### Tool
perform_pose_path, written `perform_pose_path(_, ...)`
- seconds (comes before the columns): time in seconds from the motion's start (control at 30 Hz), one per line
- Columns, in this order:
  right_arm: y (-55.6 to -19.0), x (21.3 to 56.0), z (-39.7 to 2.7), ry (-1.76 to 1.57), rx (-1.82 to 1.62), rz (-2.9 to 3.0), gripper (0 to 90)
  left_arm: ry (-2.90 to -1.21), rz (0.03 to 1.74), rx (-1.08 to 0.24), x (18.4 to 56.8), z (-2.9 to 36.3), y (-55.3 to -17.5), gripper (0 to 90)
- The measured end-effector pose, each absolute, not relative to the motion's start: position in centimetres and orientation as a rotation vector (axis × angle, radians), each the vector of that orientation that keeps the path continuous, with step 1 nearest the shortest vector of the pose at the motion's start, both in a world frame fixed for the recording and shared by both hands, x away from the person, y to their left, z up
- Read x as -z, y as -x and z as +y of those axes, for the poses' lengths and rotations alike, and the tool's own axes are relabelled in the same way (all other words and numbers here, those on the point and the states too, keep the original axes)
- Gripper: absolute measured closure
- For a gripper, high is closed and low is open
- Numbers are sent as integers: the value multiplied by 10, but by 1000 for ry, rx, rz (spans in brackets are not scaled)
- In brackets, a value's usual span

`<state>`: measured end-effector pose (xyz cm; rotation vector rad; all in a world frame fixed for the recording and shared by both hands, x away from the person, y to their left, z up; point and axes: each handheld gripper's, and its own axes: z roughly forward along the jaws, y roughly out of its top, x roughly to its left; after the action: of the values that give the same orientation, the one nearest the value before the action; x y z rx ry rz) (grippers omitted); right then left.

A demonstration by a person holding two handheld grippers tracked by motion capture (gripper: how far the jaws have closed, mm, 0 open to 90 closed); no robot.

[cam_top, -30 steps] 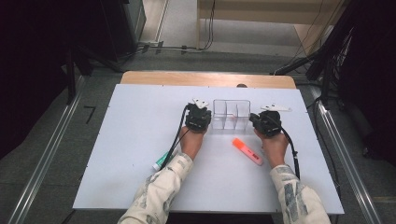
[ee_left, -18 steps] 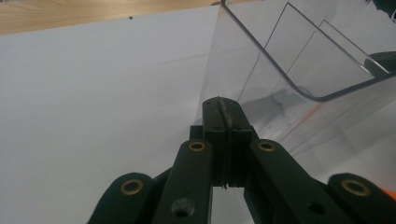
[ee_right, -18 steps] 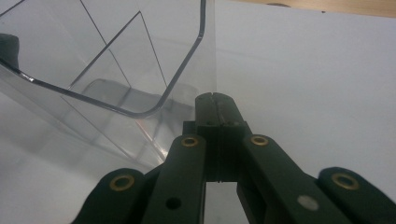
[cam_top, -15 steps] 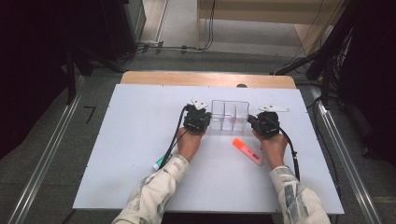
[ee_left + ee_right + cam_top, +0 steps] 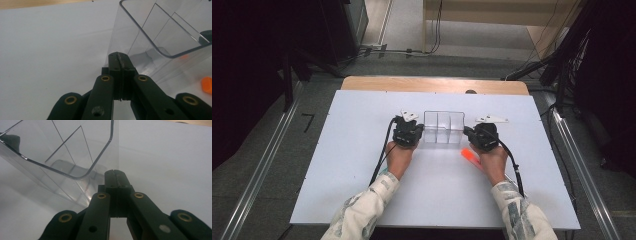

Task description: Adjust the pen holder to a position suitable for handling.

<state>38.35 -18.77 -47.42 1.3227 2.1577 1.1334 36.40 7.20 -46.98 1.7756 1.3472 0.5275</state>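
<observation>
Both grippers sat at the clear divided tray (image 5: 443, 128), one per end. Left gripper (image 5: 408, 131) was against the tray's left end wall, right gripper (image 5: 476, 135) against its right end wall. Jaws on both were pressed together, nothing between them; in the left gripper view the closed tips (image 5: 121, 58) met the tray's corner wall low down, and in the right gripper view the closed tips (image 5: 115, 176) did the same on the opp. end. So no grip on the tray: it looked squeezed or bracketed between two closed noses.

Step in hand, as I read it: shifting or squaring the tray on the worktop (image 5: 362, 150) by pushing w/ both closed grippers at once. Next move would call for even pressure from both sides, kept low on the walls so the light tray didn't tip or ride up, and both hands travelling together; if one led, the tray would likely twist.

The tray itself: transparent plastic, rectangular, rounded rim corners, two inner dividers making three compartments, all seemingly empty. It stood upright at mid-worktop, a bit toward the far edge. Glossy, thin-walled, prob. slippery against the jaws.

An orange marker (image 5: 468, 155) lay on the worktop just nearside of the tray's right end, partly under the right hand (image 5: 490, 159); an orange bit also showed at the edge of the left gripper view (image 5: 207, 85). It looked close to the tray's path if the tray came toward the person.
</observation>
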Motion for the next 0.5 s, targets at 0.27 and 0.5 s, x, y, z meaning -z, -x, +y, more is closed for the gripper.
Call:
perform_pose_path(0.27,-377,474,-169,-1303,-1151,2195,877,-1768,1357,-529,470,93,-356,900)
perform_pose_path(0.5,-373,474,-161,-1289,-1152,2215,877,-1754,1365,-548,471,99,-354,900)
